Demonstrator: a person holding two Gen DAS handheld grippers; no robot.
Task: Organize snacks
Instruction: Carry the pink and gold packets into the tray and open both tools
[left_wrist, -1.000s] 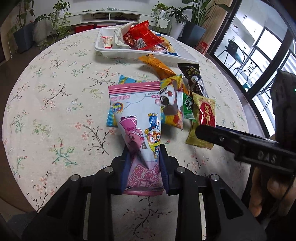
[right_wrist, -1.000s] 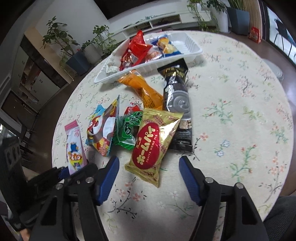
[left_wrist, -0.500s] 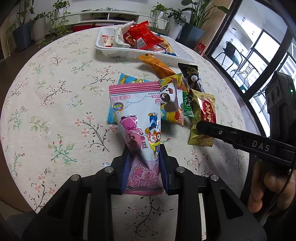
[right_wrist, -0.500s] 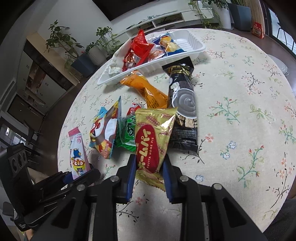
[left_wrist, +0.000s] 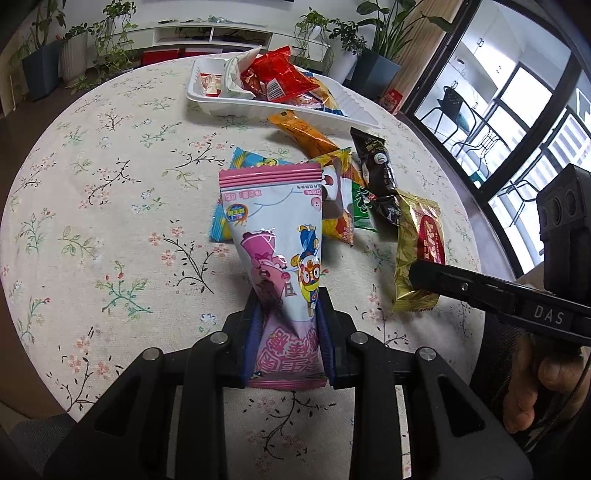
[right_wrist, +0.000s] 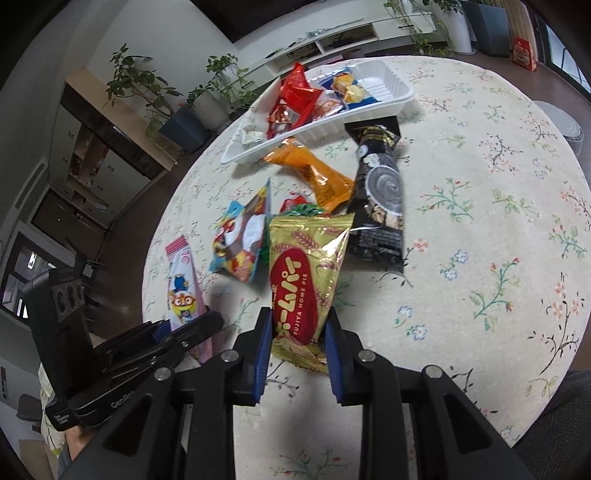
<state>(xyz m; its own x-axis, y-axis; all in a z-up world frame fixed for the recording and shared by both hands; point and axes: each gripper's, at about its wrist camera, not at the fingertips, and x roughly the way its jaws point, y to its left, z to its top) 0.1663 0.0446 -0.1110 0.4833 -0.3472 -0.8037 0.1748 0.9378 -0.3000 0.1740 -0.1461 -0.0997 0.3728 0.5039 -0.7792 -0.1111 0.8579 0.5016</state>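
The gold packet (right_wrist: 303, 280) reads "FUJIYA HOME PIE"; the right claw (left_wrist: 424, 275) seemingly "DAS".

Round desk (right_wrist: 480, 184) under a cream cloth with a floral print. On it at the far side, a white tray (right_wrist: 391, 101) holding snack packets. Just in front lie an orange packet (right_wrist: 314, 173), a black packet (right_wrist: 380, 199), and a loose cluster: green packet (left_wrist: 362, 210), cartoon packet (right_wrist: 243, 240), blue packet (left_wrist: 221, 221).

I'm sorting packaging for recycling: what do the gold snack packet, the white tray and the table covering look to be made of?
Gold packet: glossy metallised film, judging by creases and glints. White tray: thin moulded plastic, probably, with a ribbed floor. Table covering: matte floral cloth by its look; the weave can't be made out.
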